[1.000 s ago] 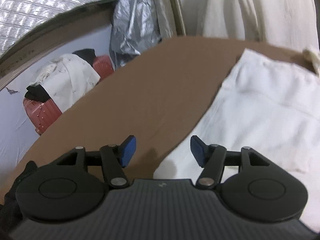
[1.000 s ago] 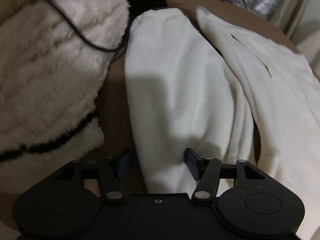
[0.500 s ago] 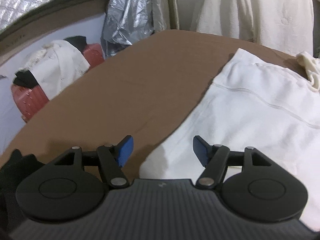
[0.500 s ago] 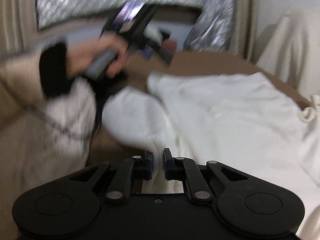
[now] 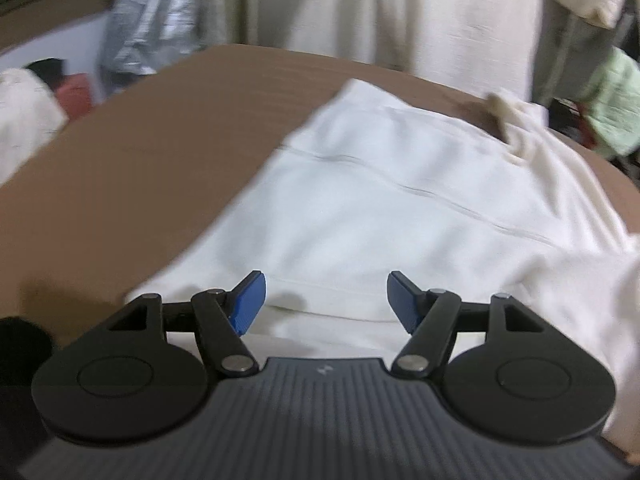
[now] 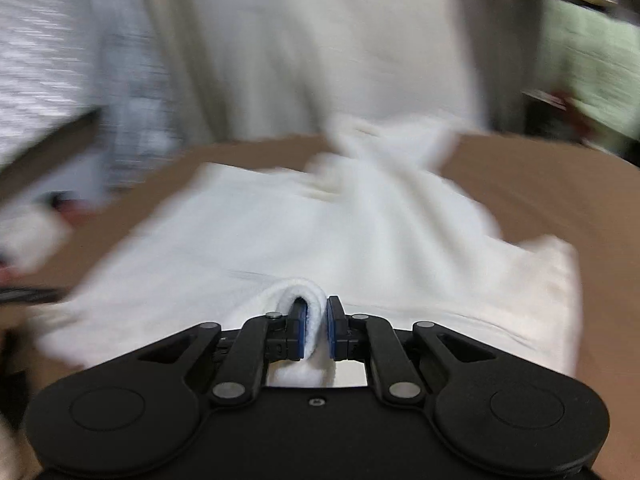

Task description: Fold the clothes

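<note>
A white garment (image 5: 380, 208) lies spread on a brown table (image 5: 160, 128). My left gripper (image 5: 324, 300) is open and empty, just above the garment's near edge. In the right wrist view the same white garment (image 6: 320, 232) lies across the brown table (image 6: 540, 184). My right gripper (image 6: 317, 330) is shut on a folded-over piece of the garment, which loops up between the blue pads (image 6: 332, 336). Both views are blurred by motion.
Pale cloth (image 5: 400, 12) hangs behind the table. A silver quilted cover (image 5: 136, 28) and a red suitcase (image 5: 76, 88) stand at the left. A light green cloth (image 5: 612, 108) is at the right edge, also in the right wrist view (image 6: 592, 64).
My left gripper moved right, from over the bare table to over the garment. My right gripper shut on the garment's end and swung round with it to face the far wall.
</note>
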`<action>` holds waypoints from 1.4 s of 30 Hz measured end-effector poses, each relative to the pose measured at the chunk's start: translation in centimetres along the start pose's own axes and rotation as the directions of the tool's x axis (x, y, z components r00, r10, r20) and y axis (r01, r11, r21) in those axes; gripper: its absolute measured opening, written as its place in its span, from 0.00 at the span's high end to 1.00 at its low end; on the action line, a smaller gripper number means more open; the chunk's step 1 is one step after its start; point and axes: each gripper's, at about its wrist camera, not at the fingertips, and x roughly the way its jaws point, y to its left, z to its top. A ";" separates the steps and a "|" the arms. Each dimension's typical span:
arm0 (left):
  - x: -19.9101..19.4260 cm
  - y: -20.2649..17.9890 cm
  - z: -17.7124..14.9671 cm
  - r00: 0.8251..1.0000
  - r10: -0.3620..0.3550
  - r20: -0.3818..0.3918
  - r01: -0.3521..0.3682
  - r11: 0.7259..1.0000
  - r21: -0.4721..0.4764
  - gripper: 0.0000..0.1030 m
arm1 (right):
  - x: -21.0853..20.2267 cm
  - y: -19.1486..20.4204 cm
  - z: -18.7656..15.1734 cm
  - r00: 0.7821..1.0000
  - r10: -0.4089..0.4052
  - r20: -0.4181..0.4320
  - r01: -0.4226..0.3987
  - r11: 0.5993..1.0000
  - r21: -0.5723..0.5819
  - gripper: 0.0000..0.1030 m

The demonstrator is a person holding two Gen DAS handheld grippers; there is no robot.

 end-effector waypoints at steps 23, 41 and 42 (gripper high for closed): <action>7.5 -19.6 -5.4 0.859 -0.378 -0.345 0.491 0.799 0.347 0.14 | -4.4 -4.1 -10.0 0.920 0.290 -0.263 -0.249 0.952 0.181 0.46; 8.8 -15.0 -2.1 0.984 -0.137 -0.113 0.161 0.958 0.236 0.51 | -3.1 -1.3 -5.7 0.998 0.054 -0.045 -0.062 0.978 -0.201 0.94; 9.0 -14.7 -2.2 0.986 -0.107 -0.125 0.136 0.959 0.249 0.51 | -2.6 -1.4 -6.0 0.996 0.055 -0.064 -0.067 0.978 -0.197 0.94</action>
